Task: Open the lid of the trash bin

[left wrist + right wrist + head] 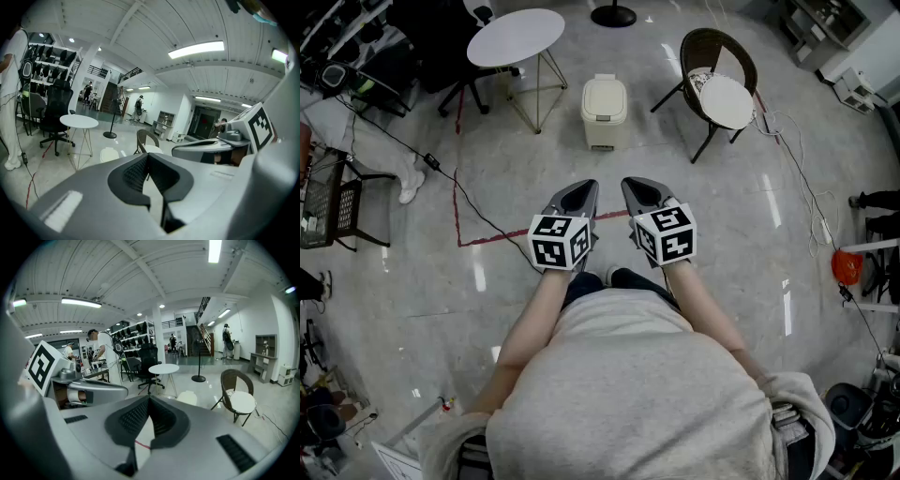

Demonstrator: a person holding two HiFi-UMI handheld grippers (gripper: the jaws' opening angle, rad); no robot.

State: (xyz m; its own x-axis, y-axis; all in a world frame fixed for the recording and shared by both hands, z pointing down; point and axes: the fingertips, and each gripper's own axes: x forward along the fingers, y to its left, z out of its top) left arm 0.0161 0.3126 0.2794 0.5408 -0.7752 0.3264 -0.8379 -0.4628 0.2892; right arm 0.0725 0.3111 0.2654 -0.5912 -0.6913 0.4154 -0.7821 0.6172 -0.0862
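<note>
A small cream trash bin (605,111) stands on the shiny floor ahead of me, its lid down. It shows low in the left gripper view (110,153) and in the right gripper view (187,397), partly behind the jaws. My left gripper (584,187) and right gripper (635,186) are held side by side at waist height, well short of the bin and pointing toward it. The jaws of both are shut, tips meeting, with nothing between them. Neither touches the bin.
A round white table (516,37) stands left of the bin and a wicker chair (719,80) with a white cushion to its right. Red tape (487,236) and a black cable (441,169) run across the floor. A person (101,357) stands by shelves at far left.
</note>
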